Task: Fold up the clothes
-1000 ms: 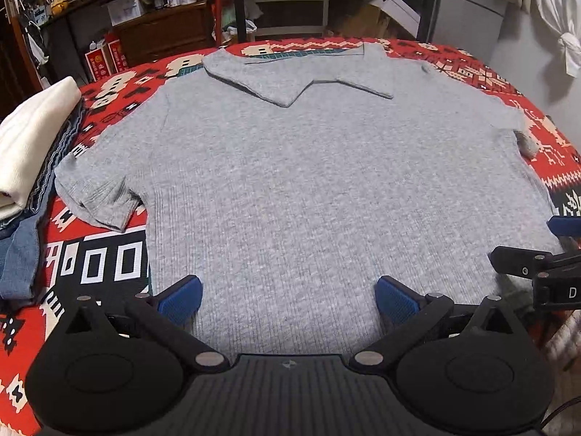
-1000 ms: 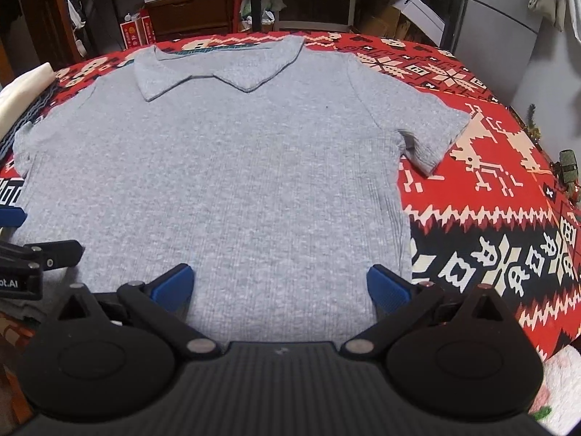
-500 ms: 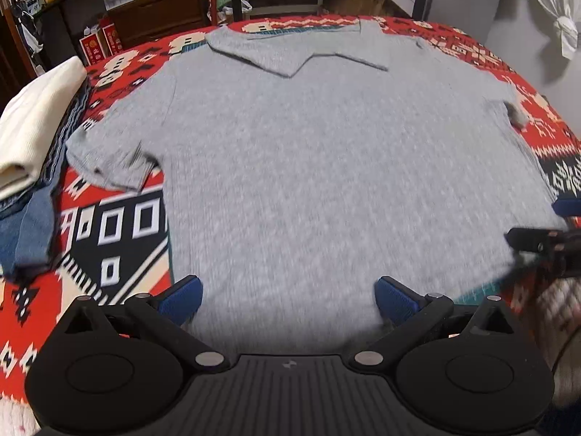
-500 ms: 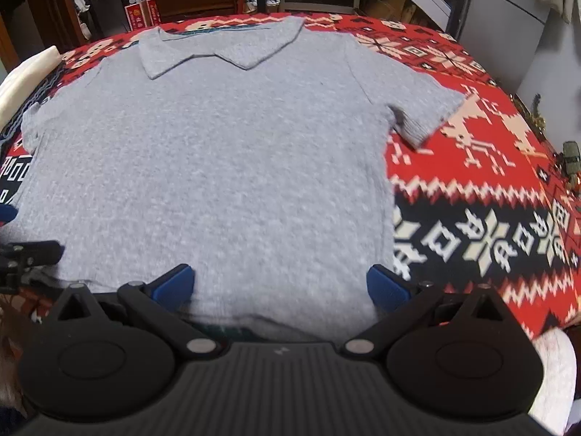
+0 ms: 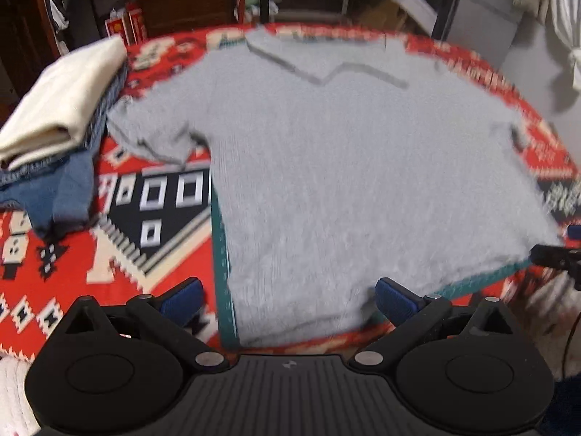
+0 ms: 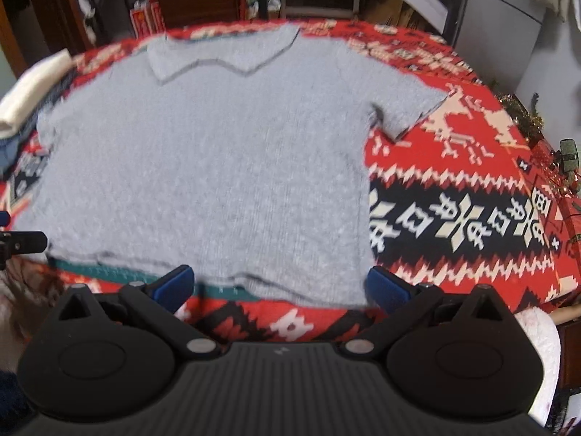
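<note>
A grey short-sleeved polo shirt (image 5: 363, 167) (image 6: 218, 160) lies spread flat on the red patterned tablecloth (image 5: 72, 272) (image 6: 472, 196), collar at the far side, hem toward me. My left gripper (image 5: 287, 296) is open, its blue pads above the hem's left corner, holding nothing. Over the hem's right corner my right gripper (image 6: 277, 287) is open as well and empty. Each gripper's tip shows at the edge of the other's view. A strip of green mat (image 5: 219, 254) peeks out beneath the shirt.
A stack of folded clothes, cream (image 5: 61, 105) on top of blue denim (image 5: 47, 189), sits at the table's left edge. Shelves, boxes and a cabinet stand behind the table. A grey wall with hanging cloth (image 5: 566, 18) is at the right.
Both grippers have pulled back toward me and apart from each other, so the shirt's hem and the tablecloth beyond it now show. The shirt has stayed flat.
</note>
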Demonstrator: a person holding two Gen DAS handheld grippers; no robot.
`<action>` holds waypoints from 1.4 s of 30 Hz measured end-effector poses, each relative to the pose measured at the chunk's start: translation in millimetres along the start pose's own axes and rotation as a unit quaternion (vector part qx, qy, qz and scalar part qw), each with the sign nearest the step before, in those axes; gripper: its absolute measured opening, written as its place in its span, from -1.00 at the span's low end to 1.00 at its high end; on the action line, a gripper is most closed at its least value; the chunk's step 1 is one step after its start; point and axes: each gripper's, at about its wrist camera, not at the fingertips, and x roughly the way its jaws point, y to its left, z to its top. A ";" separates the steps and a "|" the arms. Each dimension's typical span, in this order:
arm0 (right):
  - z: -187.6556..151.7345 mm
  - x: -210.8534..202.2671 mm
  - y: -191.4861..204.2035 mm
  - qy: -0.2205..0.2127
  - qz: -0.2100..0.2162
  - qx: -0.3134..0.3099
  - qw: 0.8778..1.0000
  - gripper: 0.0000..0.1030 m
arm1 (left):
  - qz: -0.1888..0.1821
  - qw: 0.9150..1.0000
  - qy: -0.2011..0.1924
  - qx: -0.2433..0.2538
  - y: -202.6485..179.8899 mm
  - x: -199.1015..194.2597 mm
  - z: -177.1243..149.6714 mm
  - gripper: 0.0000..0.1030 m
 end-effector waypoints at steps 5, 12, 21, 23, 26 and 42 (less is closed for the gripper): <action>14.0 9.6 9.0 -0.023 -0.024 -0.018 0.999 0.99 | -0.009 0.999 -0.029 0.017 -15.8 1.9 15.0 0.98; 18.1 8.6 -6.0 -0.042 -0.024 0.015 0.999 0.56 | 0.013 0.999 -0.025 0.045 -35.7 27.2 24.0 0.98; 26.4 -11.1 -33.6 -0.015 0.051 0.083 0.995 -0.72 | 0.009 0.999 -0.013 0.043 -31.0 37.7 13.9 0.98; 29.3 -3.7 -24.8 0.005 0.046 0.070 0.996 -0.79 | 0.008 0.999 -0.017 0.043 -30.5 38.3 13.2 0.99; 29.0 9.9 -13.1 0.037 0.038 0.049 0.997 -0.85 | 0.007 0.999 -0.021 0.045 -30.7 38.4 11.7 0.99; 15.5 -11.5 -12.5 0.011 0.053 0.032 0.998 -0.32 | 0.004 0.998 -0.029 0.048 -30.2 38.6 10.1 1.00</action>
